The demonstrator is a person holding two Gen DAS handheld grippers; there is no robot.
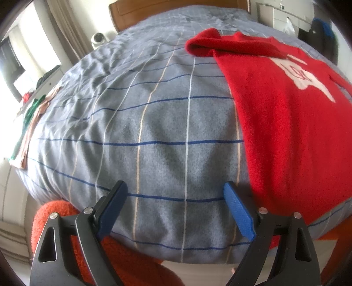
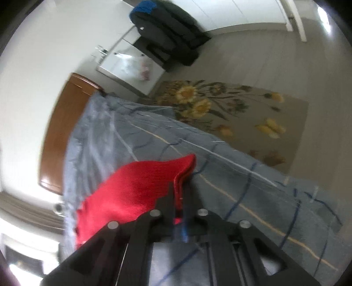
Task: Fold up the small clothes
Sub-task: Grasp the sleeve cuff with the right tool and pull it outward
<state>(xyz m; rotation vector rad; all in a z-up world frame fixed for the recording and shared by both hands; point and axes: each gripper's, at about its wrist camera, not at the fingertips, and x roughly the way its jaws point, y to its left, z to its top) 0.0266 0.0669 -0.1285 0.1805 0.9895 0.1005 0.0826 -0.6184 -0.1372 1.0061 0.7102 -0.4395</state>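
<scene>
A small red sweater (image 1: 286, 114) with a white pattern on it lies spread on the right side of the grey checked bed cover (image 1: 143, 123); one sleeve is folded across its top. My left gripper (image 1: 176, 193) hovers open over bare cover just left of the sweater's lower edge, with nothing between its blue pads (image 1: 238, 211). In the right wrist view my right gripper (image 2: 181, 187) is shut on a doubled edge of the red sweater (image 2: 136, 184), which rises from the bed cover (image 2: 242, 187) into the jaws.
An orange fluffy sleeve (image 1: 55, 217) shows below the left gripper. Green and tan clothes (image 1: 33, 114) lie at the bed's left edge. A wooden headboard (image 1: 176, 8) stands at the far end. Beside the bed is a floral rug (image 2: 231, 114), a white cabinet (image 2: 129, 63) and dark jackets (image 2: 167, 33).
</scene>
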